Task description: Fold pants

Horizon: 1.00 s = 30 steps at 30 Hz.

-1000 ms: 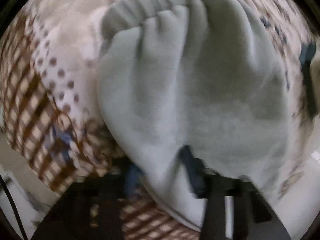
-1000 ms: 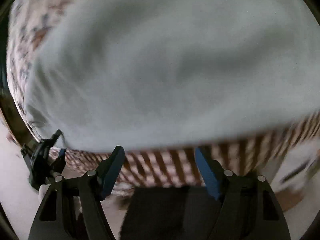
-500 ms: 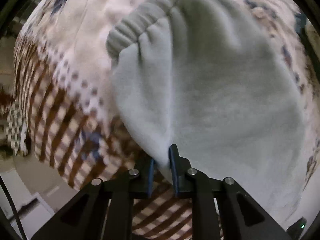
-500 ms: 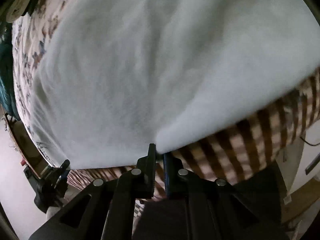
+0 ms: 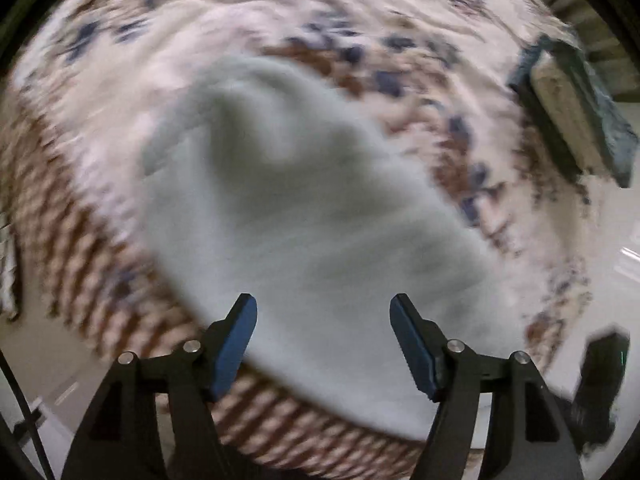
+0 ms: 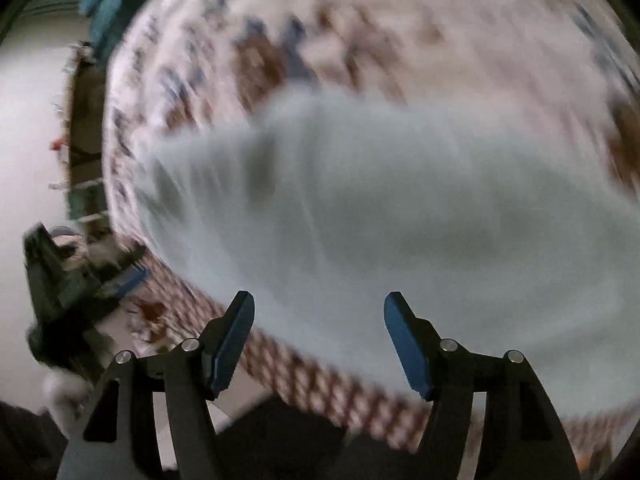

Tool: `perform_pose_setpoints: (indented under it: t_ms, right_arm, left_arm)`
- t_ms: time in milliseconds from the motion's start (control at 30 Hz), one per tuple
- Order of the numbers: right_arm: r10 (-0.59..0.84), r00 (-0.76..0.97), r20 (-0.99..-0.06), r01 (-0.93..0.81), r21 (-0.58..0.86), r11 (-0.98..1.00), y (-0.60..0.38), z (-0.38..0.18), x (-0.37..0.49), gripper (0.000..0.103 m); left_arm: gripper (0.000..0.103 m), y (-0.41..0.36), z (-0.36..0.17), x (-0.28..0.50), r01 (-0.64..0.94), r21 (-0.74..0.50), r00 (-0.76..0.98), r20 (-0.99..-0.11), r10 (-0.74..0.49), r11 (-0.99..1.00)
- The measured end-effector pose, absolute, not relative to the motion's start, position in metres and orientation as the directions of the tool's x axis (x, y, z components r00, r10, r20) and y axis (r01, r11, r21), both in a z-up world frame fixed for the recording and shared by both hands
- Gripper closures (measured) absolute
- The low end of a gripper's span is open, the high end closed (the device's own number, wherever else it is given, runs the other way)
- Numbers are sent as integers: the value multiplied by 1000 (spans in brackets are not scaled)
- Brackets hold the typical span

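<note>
While both grippers open, pants (image 5: 304, 220) overhang the bedspread's (image 5: 120, 320) edge.

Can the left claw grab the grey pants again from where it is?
Probably yes. The left claw hangs over the pants, its jaws opening with nothing pinched, and nothing lies between it and the cloth on the patterned bedspread.

Both wrist views look down, sharing pants (image 5: 304, 216).

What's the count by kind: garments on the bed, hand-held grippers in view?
Pale grey pants: 1
Hand-held grippers: 2, left hand-held gripper and right hand-held gripper, jaws opening, nothing between them
Patterned bedspread: 1
Total: 4
</note>
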State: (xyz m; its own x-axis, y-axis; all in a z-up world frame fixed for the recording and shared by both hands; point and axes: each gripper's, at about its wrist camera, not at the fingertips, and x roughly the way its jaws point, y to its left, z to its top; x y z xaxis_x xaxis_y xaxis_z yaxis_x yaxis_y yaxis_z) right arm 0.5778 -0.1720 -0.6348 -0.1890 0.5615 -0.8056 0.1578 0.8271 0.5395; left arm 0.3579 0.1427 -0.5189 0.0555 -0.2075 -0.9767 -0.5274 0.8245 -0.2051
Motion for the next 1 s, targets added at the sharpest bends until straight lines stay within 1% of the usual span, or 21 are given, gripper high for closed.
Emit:
perform_pose_setpoints:
  t_ms: [33,100,200,233,267,300,333,367,400,467,600,767,900,967,1000]
  right_arm:
    - [583,-169,-795,142,566,812,-174,-640,600,33]
    - [601,-172,-780,92,595,798,-155,-669,651,33]
    - [670,-297,-680,140,663,735,-147,-726,694,33]
    - [674,-323,-664,120,678,725,-153,-737,703,40]
    - [656,-342,-673,75,677,732,-146,-740,704,60]
    - [621,-341,-706,5,659,752,-138,-738,704,67]
    - [605,-327,-726,-60,655,753,-131,-731,700,72]
    - [597,-316,-737,-122,656,745,-126,-722,695,80]
    - [584,-304,-752,-178,647,741,-120,-714,688,83]
    - [572,-281,-770,-207,631,748,-118,-704,676,92]
    - [629,-137,-765,-183,644,743,-136,-665,646,94]
    - [647,-30,-762,-243,633,735,-151,-622,604,95]
    - [664,-27,-747,-271,645,715,-135,-617,575,95]
    - [673,-28,-740,-289,650,703,-130,-618,567,95]
    - [671,-40,-740,-296,650,699,-126,-621,563,95]
  left_arm:
    - [36,144,-528,374,-523,-243,66,-967,-245,817]
    - [36,135,-536,413,-524,-266,72,-960,-269,809]
    - [36,135,-561,449,-545,-271,31,-952,-304,794]
    - [36,137,-568,456,-568,-282,9,-941,-337,773]
    - [36,140,-574,461,-594,-299,-5,-927,-375,747]
    - [36,141,-578,463,-623,-304,-17,-916,-401,721]
    - [36,142,-579,463,-645,-307,-23,-908,-419,699]
    - [36,145,-582,461,-680,-317,-25,-892,-452,661]
    - [36,146,-574,453,-699,-309,-31,-888,-459,645]
    - [36,149,-575,444,-747,-288,-46,-877,-479,599]
    - [36,150,-576,425,-820,-235,-90,-848,-523,522]
    - [36,142,-579,416,-851,-189,-131,-827,-547,490]
    - [36,136,-587,426,-839,-192,-121,-846,-519,510]
    - [37,133,-594,432,-807,-158,-156,-873,-463,569]
    - [55,132,-597,433,-787,-137,-166,-892,-420,602]
